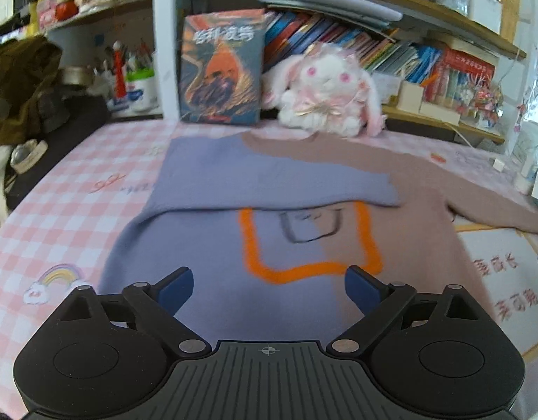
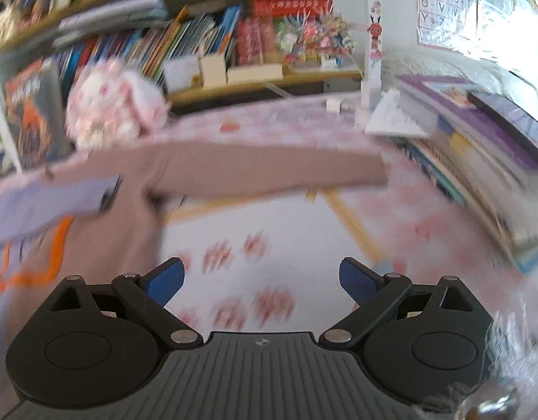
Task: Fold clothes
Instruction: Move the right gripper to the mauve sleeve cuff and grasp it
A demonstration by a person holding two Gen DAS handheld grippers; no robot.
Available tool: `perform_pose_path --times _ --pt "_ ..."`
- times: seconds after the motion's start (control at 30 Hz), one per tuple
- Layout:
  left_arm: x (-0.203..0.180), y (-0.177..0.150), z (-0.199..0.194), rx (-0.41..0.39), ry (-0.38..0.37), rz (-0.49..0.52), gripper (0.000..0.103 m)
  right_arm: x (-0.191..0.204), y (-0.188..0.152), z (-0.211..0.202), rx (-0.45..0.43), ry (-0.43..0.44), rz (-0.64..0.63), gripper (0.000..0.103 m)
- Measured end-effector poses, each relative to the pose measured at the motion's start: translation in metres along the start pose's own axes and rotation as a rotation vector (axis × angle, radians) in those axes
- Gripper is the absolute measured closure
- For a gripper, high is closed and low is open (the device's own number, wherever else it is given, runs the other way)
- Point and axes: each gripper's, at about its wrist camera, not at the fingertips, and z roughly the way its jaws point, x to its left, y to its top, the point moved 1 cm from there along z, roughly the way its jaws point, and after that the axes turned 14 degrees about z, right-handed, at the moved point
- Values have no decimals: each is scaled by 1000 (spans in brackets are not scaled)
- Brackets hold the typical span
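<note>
1. From the left wrist view, the sweater (image 1: 255, 189) lies flat on the pink-checked worktop (image 1: 59, 210), lilac on one half and dusty pink on the other, with an orange outline on its chest. Its lilac sleeve (image 1: 269, 178) is already laid across the body; the pink sleeve (image 1: 479, 192) reaches out sideways. The left claw (image 1: 269, 285) hangs just above the hem with its jaws wide and nothing between them. A plush bunny (image 1: 325, 91) and a propped book (image 1: 221, 66) stand beyond the collar.

2. From the right wrist view, which is blurred, the right claw (image 2: 260, 280) is also spread wide and empty, over a white printed sheet (image 2: 269, 245) beside the garment. The pink sleeve (image 2: 269, 168) stretches across ahead of it.

3. The knit looks soft, light and limp, so it should sag and drape when lifted. A pinch at the cuff (image 2: 374, 171) seems the best hold for folding that sleeve inward.
</note>
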Motion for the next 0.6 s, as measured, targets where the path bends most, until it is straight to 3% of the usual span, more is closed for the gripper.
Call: perform_pose_path --times 0.3,0.6 --pt "-54 0 -2 106 105 -46 6 -63 72 70 41 40 16 7" --pt "-65 -14 -18 229 228 -86 6 -104 93 125 106 47 145 9"
